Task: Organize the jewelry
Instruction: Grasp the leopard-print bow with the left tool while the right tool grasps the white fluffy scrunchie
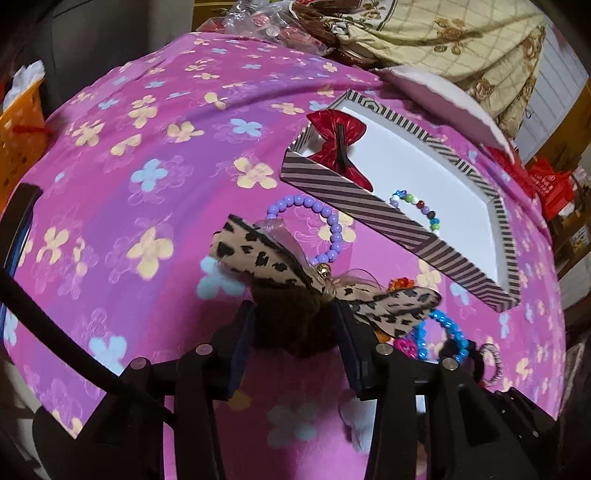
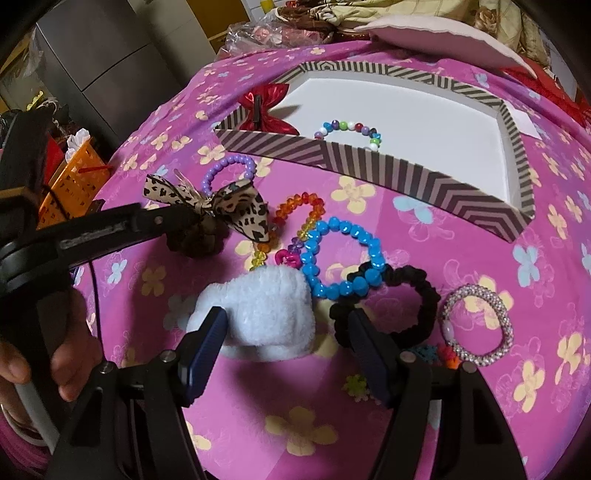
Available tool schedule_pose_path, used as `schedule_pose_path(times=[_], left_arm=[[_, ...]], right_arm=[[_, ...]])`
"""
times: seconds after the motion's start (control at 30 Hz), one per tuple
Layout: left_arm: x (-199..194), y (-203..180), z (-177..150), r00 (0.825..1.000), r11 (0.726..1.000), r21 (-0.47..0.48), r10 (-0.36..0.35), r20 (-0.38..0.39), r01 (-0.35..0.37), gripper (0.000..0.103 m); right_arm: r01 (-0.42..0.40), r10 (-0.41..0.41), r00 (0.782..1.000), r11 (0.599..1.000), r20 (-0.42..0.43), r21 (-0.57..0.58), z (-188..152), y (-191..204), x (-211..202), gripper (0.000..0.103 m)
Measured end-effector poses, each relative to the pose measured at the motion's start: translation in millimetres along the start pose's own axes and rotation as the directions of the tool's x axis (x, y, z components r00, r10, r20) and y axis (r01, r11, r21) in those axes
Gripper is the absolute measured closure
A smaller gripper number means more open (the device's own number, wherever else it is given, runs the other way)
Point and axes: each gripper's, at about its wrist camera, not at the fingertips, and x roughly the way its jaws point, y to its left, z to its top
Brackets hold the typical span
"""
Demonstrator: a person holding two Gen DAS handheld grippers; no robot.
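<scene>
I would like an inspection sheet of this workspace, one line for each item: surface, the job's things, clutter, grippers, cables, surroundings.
Surface: pink floral cloth covers the whole work area.
Job's things: striped box is open, with a red bow on its corner and a multicolour bead bracelet inside. On the cloth lie a purple bead bracelet, blue bead bracelet, rainbow bracelet, white fluffy band, black scrunchie and silver beaded bangle.
Clutter: plastic bag beyond the cloth's far edge.
Grippers: left gripper is shut on the leopard bow tie; right gripper is open above the white fluffy band.
Cables: black cable by the left gripper.
Surroundings: orange basket, grey cabinet.
</scene>
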Motion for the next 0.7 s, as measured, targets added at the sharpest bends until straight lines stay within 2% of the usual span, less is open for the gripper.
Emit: schedule_pose_path(times=[0.17, 0.2, 0.27, 0.3, 0.37, 0.4, 0.53, 0.7], left_arm=[[9.9, -3.5, -1.3, 1.0, 0.999, 0.033, 0.012, -0.007, -0.012, 0.04], [11.0, -3.1, -1.9, 1.0, 0.999, 0.036, 0.009, -0.009, -0.009, 0.045], [12.0, -2.0, -2.1, 1.0, 0.999, 0.047, 0.015, -0.007, -0.014, 0.056], [12.6, -0.9, -2.3, 1.0, 0.998, 0.054, 0.015, -0.009, -0.015, 0.058], [12.0, 2.4, -2.3, 1.0, 0.999, 0.055, 0.001, -0.01, -0.001, 0.064], [11.0, 3.8, -2.8, 1.0, 0.999, 0.054, -0.001, -0.009, 0.002, 0.067], [2.0, 5.8, -4.4, 1.0, 0.998, 0.056, -0.012, 0.007, 0.012, 0.07], [-22.2, 4.4, -3.0, 0.998, 0.997, 0.062, -0.039, 0.045, 0.037, 0.073]], right_arm=[[-0.016, 0.016, 0.999, 1.0, 0.04, 0.004, 1.4, -0.9, -1.2, 0.032], [-0.024, 0.024, 0.999, 1.0, 0.04, 0.007, 1.4, -1.5, 0.1, 0.033], [-0.035, 0.034, 0.999, 0.999, 0.037, 0.002, 0.6, -1.7, 3.4, 0.041], [-0.038, 0.038, 0.999, 0.999, 0.038, -0.002, -0.5, -1.2, 4.5, 0.044], [-0.058, 0.059, 0.998, 0.998, 0.038, -0.015, -1.9, 1.4, 6.6, 0.059], [-0.065, 0.066, 0.997, 0.998, 0.039, -0.021, -2.6, 2.9, 7.2, 0.061], [-0.061, 0.064, 0.996, 0.997, 0.065, -0.049, -3.8, 8.8, 0.3, 0.073], [-0.083, 0.09, 0.99, 0.994, 0.106, -0.071, -0.4, 15.2, -20.4, 0.076]])
